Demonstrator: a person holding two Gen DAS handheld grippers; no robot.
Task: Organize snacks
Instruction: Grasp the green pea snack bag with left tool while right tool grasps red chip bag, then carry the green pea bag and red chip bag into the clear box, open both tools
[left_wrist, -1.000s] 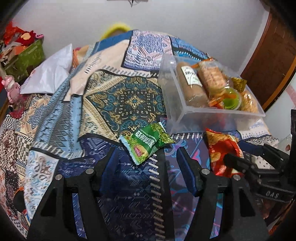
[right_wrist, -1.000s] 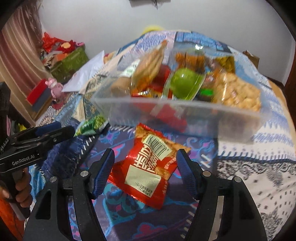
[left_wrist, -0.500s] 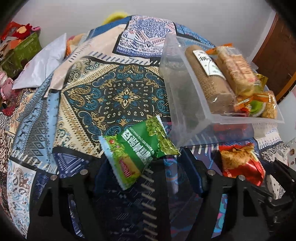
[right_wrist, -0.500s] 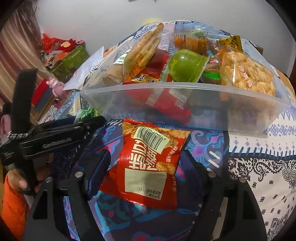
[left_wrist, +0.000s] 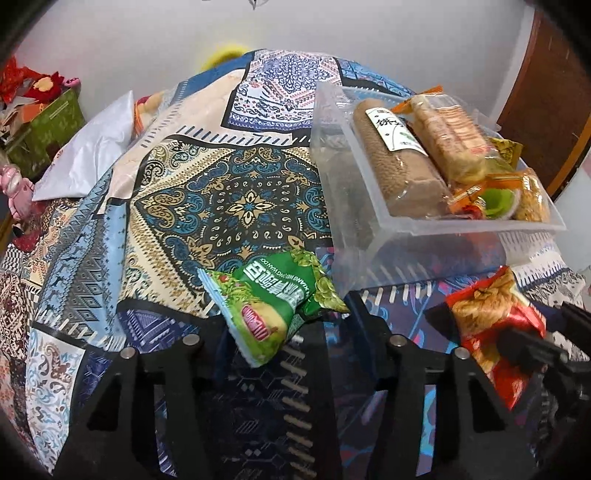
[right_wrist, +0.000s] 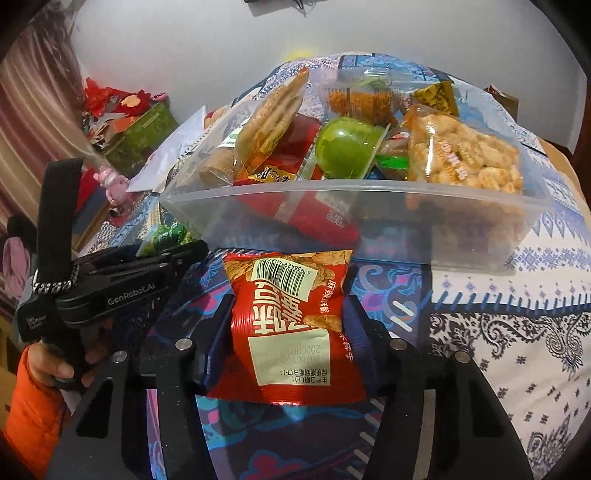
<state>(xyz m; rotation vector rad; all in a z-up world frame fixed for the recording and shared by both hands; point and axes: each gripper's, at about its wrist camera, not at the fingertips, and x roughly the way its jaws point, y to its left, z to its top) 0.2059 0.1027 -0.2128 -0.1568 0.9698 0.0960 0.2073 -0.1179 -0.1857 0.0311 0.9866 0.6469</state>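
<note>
Here we list what the two wrist views hold.

Item one: the left gripper (left_wrist: 288, 332), at lower centre of the left wrist view. We see its fingers closed on the green snack packet (left_wrist: 273, 306), which sits crumpled and tilted between them, above the patterned bedspread (left_wrist: 229, 199).

Item two: the right gripper (right_wrist: 288, 328), at lower centre of the right wrist view. We see its blue pads pressed against both sides of the red snack packet (right_wrist: 291, 325); the packet bulges between them, barcode uppermost. In the left wrist view we find the same packet at the lower right edge, held in the black fingers.

Item three: the clear plastic box (right_wrist: 369, 221), across the middle of the right wrist view and at upper right of the left wrist view, resting on the bedspread. We count inside it a long brown roll (left_wrist: 399, 173) with a white label, a pack of biscuits (left_wrist: 447, 136), a green jelly cup (right_wrist: 347, 147), a bag of puffed rice snacks (right_wrist: 469, 155), a small yellow sachet (right_wrist: 436, 98) and a red packet against the front wall.

Item four: at the left edge of the right wrist view, a hand (right_wrist: 74, 354) with an orange sleeve, holding the left gripper's handle.

Item five: a green box (left_wrist: 48, 129) at upper left of the left wrist view, with a white bag (left_wrist: 88, 155) beside it.
</note>
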